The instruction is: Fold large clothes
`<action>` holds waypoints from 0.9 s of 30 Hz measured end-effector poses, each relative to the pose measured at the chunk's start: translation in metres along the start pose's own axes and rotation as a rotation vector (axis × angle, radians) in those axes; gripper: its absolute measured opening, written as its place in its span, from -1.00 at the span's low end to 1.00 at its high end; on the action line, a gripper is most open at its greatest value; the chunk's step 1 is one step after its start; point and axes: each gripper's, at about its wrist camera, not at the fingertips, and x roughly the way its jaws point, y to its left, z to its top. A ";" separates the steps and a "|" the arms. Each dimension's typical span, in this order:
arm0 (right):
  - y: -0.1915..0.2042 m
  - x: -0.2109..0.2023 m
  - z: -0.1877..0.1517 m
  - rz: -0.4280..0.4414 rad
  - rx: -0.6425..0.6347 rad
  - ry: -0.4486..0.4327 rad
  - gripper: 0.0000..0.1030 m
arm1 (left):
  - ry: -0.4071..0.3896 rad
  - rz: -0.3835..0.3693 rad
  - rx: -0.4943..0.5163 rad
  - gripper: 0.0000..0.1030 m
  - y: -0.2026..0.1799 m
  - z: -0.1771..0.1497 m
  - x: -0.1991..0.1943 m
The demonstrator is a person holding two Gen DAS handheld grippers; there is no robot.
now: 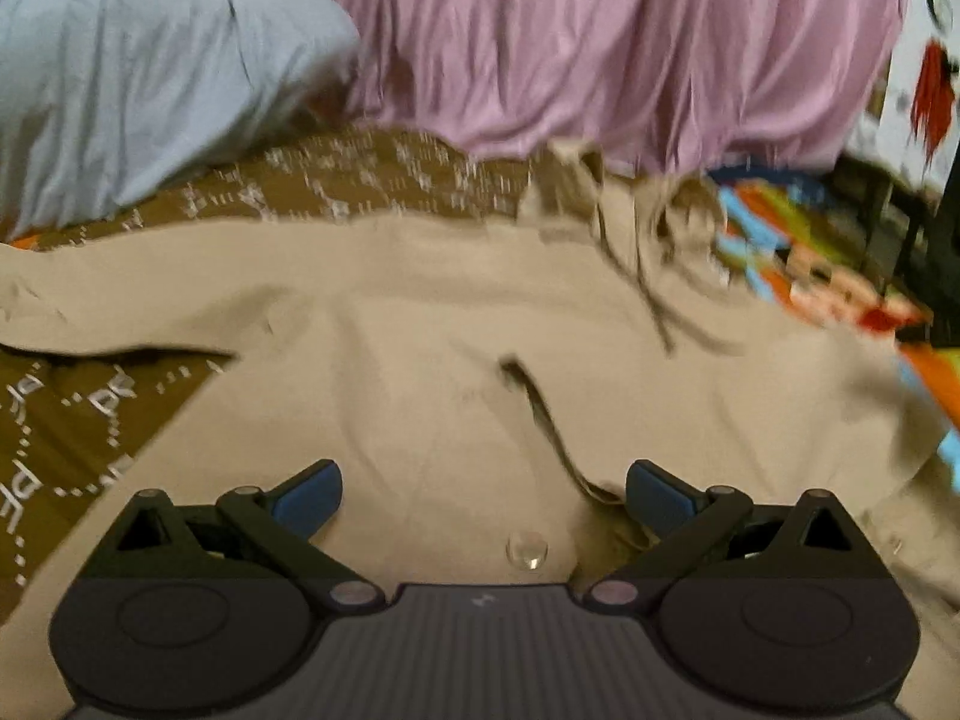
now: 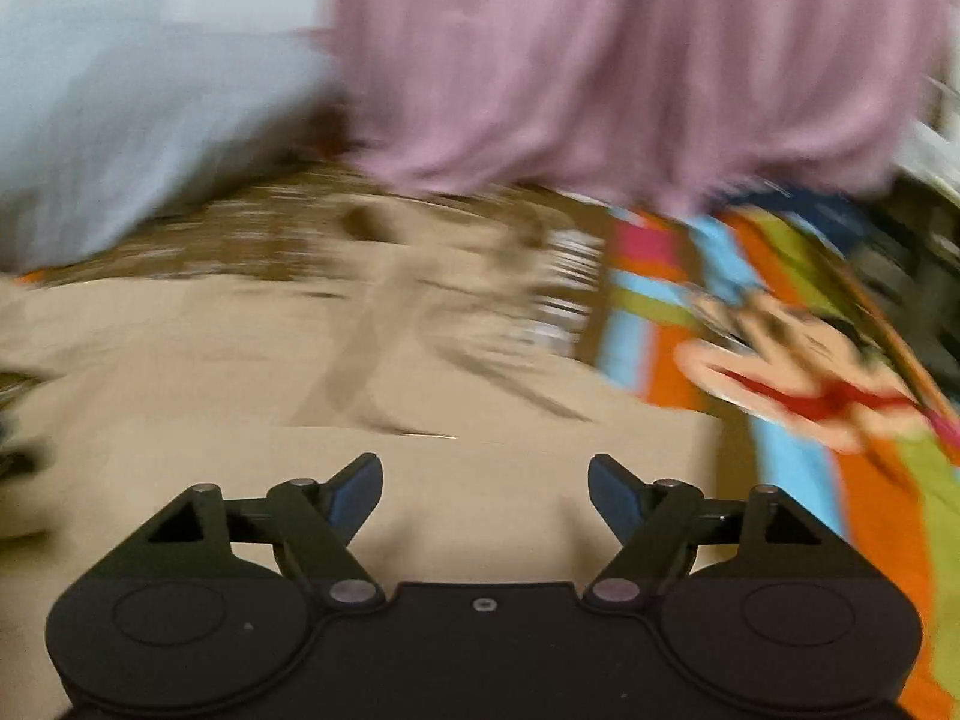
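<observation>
Beige garment [image 1: 456, 324] underneath; clear button [image 1: 527, 551] (left view only).

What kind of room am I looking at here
Most likely a bedroom at home: a beige garment lies spread on a brown patterned bedspread over a bright cartoon-print sheet, with a pale blue pillow and pink fabric behind.
</observation>
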 end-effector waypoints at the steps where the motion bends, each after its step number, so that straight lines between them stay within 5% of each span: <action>1: -0.022 0.013 -0.002 -0.015 0.056 0.028 0.50 | 0.022 0.000 0.006 0.99 -0.001 -0.001 0.005; 5: -0.092 0.057 -0.008 0.018 0.282 0.091 0.45 | 0.037 -0.002 -0.004 0.99 0.002 -0.005 0.013; 10: -0.123 0.100 -0.018 0.090 0.490 0.159 0.34 | 0.027 -0.008 0.002 0.99 0.004 -0.007 0.013; 12: -0.123 0.106 -0.015 0.126 0.506 0.142 -0.76 | 0.024 -0.016 -0.005 0.99 0.006 -0.008 0.012; 15: -0.111 0.092 -0.006 0.080 0.343 0.045 -0.90 | 0.034 0.001 0.021 0.99 0.003 -0.009 0.013; 19: -0.114 0.104 -0.010 -0.039 0.302 0.095 -0.86 | 0.050 0.043 0.093 0.99 -0.009 -0.010 0.016; 24: -0.113 0.062 -0.023 -0.022 0.348 0.048 -0.20 | 0.030 -0.002 0.043 0.99 0.001 -0.010 0.012; 27: -0.101 0.033 -0.038 -0.023 0.265 0.022 -0.12 | 0.029 0.000 0.041 0.99 0.001 -0.010 0.011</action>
